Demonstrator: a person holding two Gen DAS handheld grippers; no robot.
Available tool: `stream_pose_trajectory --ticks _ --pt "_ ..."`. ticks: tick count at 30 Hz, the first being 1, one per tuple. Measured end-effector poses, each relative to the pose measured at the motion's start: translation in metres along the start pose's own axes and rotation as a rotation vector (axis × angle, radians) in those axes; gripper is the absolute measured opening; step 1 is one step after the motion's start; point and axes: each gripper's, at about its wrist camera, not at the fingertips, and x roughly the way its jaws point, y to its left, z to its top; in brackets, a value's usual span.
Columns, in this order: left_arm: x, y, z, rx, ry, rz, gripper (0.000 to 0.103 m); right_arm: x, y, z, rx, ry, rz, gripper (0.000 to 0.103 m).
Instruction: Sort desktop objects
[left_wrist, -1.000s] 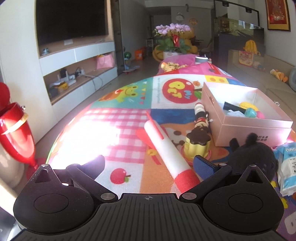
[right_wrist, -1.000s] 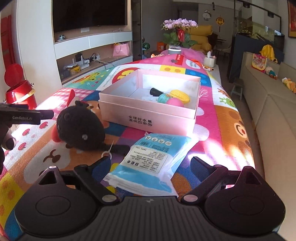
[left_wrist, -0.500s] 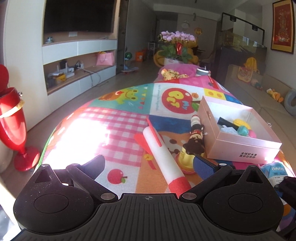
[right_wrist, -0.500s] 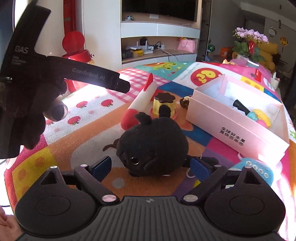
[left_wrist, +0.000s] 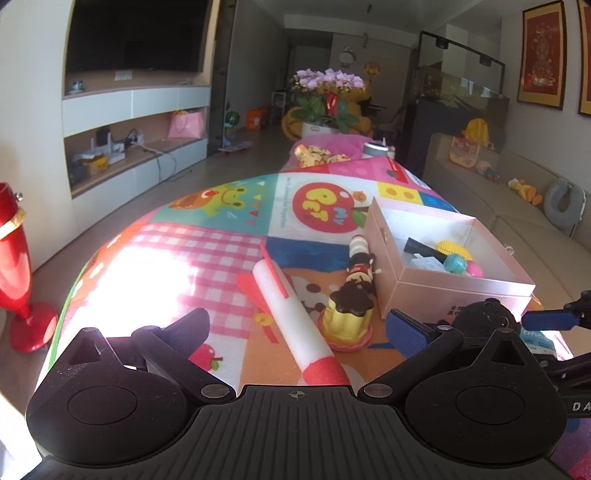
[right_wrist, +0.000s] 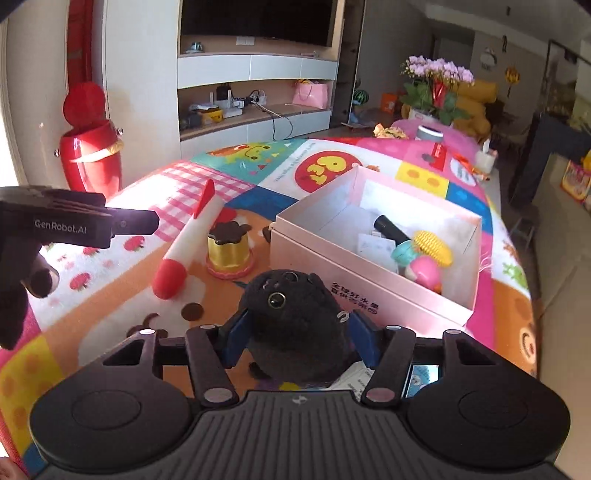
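My right gripper (right_wrist: 299, 338) is shut on a black plush toy (right_wrist: 291, 321) and holds it just in front of the pink open box (right_wrist: 325, 258), which holds several small toys. The plush also shows in the left wrist view (left_wrist: 484, 317), at the box's near corner. My left gripper (left_wrist: 295, 332) is open and empty, above the near end of a white foam pen with a red tip (left_wrist: 291, 314). A yellow pudding toy with a brown top (left_wrist: 347, 317) and a small striped figure (left_wrist: 360, 254) lie between the pen and the box.
A blue tissue pack (right_wrist: 421, 376) lies under my right gripper. The colourful cloth covers the table (left_wrist: 207, 258). A red bin (right_wrist: 90, 151) stands on the floor at the left. A sofa (left_wrist: 535, 229) runs along the right.
My right gripper has closed on the black plush and lifted it toward the box. My left gripper has drawn back and risen a little, still open over the pen.
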Motion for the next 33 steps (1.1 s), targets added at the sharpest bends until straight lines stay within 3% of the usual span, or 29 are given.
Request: stream_pose_trajectory --ticks 3,6,9,12,16,19,24,29,31,33 --pt "-0.002 -0.002 0.000 0.007 -0.003 -0.005 0.103 0.009 0.011 -0.004 -0.023 0.027 0.022 0.056" --pt "-0.005 0.001 0.002 0.005 -0.011 0.006 0.103 0.009 0.033 -0.008 -0.083 -0.030 0.039 0.060" --pt "-0.007 0.004 0.004 -0.014 -0.022 0.016 0.103 0.006 0.046 -0.006 -0.090 -0.050 0.167 0.061" --pt "-0.008 0.004 0.005 -0.012 -0.022 0.015 0.103 0.016 0.053 -0.007 -0.062 -0.013 0.262 0.061" --pt "-0.008 0.002 0.004 0.000 -0.022 0.003 0.103 0.032 0.056 -0.013 -0.001 0.064 0.298 0.061" --pt "-0.007 0.001 0.004 0.006 -0.023 -0.003 0.103 0.027 0.049 -0.016 0.009 0.060 0.281 0.062" --pt "-0.005 -0.008 0.001 0.038 -0.026 -0.069 0.103 -0.010 0.013 -0.021 0.042 -0.027 0.214 0.079" --pt "-0.001 -0.058 -0.013 0.307 -0.029 -0.248 0.103 -0.037 -0.039 -0.025 0.167 -0.076 0.060 0.087" --pt "0.007 -0.079 -0.022 0.407 -0.026 -0.253 0.103 -0.038 -0.057 -0.028 0.224 -0.072 -0.003 0.089" --pt "0.021 -0.093 -0.030 0.445 0.000 -0.231 0.103 -0.037 -0.072 -0.033 0.288 -0.048 -0.042 0.093"
